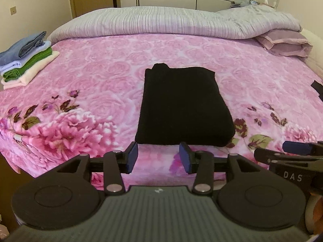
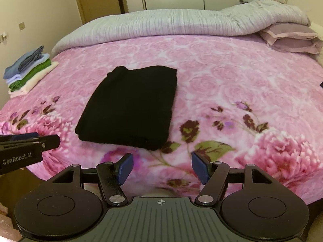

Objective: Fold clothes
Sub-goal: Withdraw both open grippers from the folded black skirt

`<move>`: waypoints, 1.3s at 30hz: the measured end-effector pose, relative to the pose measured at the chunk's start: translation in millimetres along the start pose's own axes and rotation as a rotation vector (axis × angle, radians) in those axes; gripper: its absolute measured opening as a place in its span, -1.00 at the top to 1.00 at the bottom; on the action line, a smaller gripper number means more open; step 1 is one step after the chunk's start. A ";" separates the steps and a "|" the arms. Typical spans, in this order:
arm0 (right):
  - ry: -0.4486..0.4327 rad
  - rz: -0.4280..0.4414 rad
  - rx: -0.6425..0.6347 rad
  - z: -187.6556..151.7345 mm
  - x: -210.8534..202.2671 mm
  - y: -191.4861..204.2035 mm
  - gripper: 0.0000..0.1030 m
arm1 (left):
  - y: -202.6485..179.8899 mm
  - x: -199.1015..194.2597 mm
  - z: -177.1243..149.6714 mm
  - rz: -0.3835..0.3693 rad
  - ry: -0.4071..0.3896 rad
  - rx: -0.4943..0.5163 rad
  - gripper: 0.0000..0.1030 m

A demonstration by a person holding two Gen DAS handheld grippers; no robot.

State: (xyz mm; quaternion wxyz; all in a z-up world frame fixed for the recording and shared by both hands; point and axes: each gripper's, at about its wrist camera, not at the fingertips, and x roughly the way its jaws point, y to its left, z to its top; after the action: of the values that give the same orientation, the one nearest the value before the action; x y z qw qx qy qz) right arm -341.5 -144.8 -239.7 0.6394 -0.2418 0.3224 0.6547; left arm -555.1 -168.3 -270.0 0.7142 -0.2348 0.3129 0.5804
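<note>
A black garment [image 1: 183, 104] lies folded into a rectangle on the pink floral blanket [image 1: 90, 76]; it also shows in the right wrist view [image 2: 131, 104]. My left gripper [image 1: 159, 157] is open and empty, just short of the garment's near edge. My right gripper [image 2: 161, 167] is open and empty, near the garment's near right corner, not touching it. The right gripper shows at the right edge of the left wrist view [image 1: 290, 151]. The left gripper shows at the left edge of the right wrist view [image 2: 30, 141].
A stack of folded clothes [image 1: 24, 58], grey, blue, green and cream, sits at the bed's left edge [image 2: 28, 70]. A rolled grey striped duvet [image 1: 161, 22] and purple pillows [image 1: 282, 40] lie at the far side. A small dark item [image 1: 317, 86] lies at the right edge.
</note>
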 end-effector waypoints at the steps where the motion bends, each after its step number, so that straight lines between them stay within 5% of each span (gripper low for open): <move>1: -0.008 -0.007 -0.002 -0.9 -2.3 0.2 -0.31 | -1.3 -1.3 -0.9 -0.001 -0.002 0.003 0.17; 13: -0.031 -0.034 -0.029 -3.2 -12.8 -2.0 -0.31 | -3.6 -2.1 -3.1 -0.022 -0.011 -0.017 0.14; 32: 0.063 -0.084 -0.066 12.1 41.5 9.3 -0.32 | 27.5 57.7 6.5 -0.042 0.080 -0.075 0.09; 39: 0.054 -0.069 0.041 20.9 56.6 -21.0 -0.32 | 54.3 77.7 14.4 -0.110 0.063 -0.153 0.09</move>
State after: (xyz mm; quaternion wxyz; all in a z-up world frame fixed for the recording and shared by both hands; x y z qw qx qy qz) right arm -322.3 -91.5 -269.2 0.6574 -0.2571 0.3444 0.6189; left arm -595.4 -93.5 -314.4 0.7148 -0.3235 0.2768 0.5547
